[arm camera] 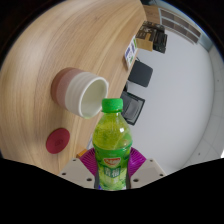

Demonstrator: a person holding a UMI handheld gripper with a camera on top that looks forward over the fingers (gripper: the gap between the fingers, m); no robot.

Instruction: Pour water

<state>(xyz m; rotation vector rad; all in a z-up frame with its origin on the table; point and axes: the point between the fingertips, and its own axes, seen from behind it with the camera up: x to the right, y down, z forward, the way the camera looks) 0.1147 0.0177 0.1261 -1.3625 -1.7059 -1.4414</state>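
the gripper (pixel 113 170) has the bottle (pixel 113 146) right between its fingers, the pink pads (pixel 92 157) hugging its lower body on both sides. looks like they're pressing on it, clenched around the label band. green cap (pixel 113 104) is on, so pouring isn't on yet, i'd say. the bottle looks full of yellow-green drink, so expect some weight, and that thin plastic will give if squeezed hard; the label zone is probably the least slippery place to hold, low enough to tip with control. just beyond the bottle sits the cup (pixel 82 90), lying over with its mouth facing this way, on the wooden table (pixel 60 45). a red coaster (pixel 58 141) lies near the fingers, off to the side.
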